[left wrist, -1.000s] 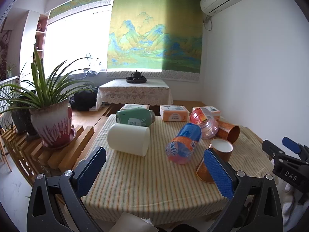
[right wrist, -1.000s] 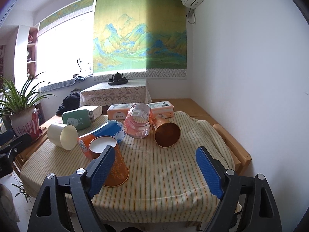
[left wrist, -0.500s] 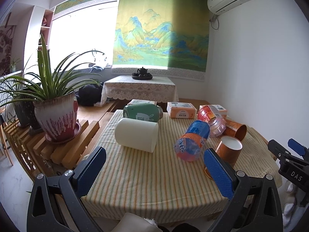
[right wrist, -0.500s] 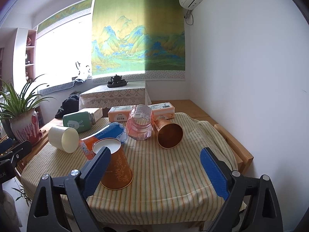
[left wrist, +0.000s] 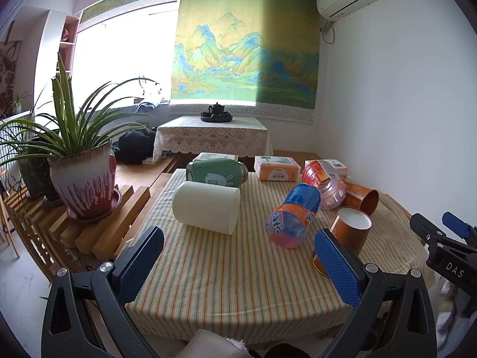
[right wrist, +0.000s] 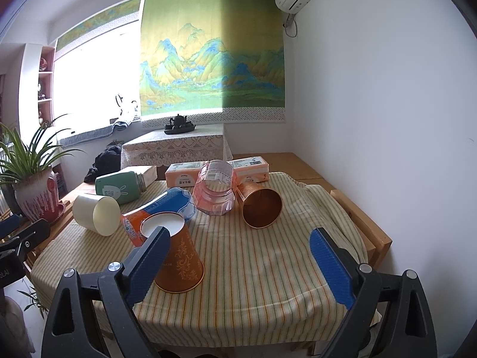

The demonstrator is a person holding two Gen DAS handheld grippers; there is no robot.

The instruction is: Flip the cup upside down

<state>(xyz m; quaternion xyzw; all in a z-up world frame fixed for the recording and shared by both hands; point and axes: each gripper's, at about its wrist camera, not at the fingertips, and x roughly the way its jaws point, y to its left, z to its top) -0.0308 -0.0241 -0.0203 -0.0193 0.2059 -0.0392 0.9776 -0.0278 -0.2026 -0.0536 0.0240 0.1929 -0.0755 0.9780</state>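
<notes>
An orange paper cup [right wrist: 179,261] stands upside down on the striped tablecloth, white base up; it also shows in the left wrist view [left wrist: 351,232]. A second orange cup [right wrist: 259,204] lies on its side behind it, mouth toward me. A cream cup [left wrist: 207,205] lies on its side at the left, also in the right wrist view [right wrist: 95,213]. My left gripper [left wrist: 235,264] is open and empty over the table's near edge. My right gripper [right wrist: 238,262] is open and empty, its left finger [right wrist: 149,264] just in front of the upside-down cup.
An orange-and-blue cup [left wrist: 293,216], a pink clear jar [right wrist: 214,192] and a green tumbler [left wrist: 216,173] lie on the table [left wrist: 226,286]. Boxes [left wrist: 277,173] line the far edge. A potted plant [left wrist: 83,182] stands on a slatted bench left. The wall is close on the right.
Both grippers have pulled back slightly and stay open. The upside-down orange cup stands where it was, now a little farther from the right gripper.
</notes>
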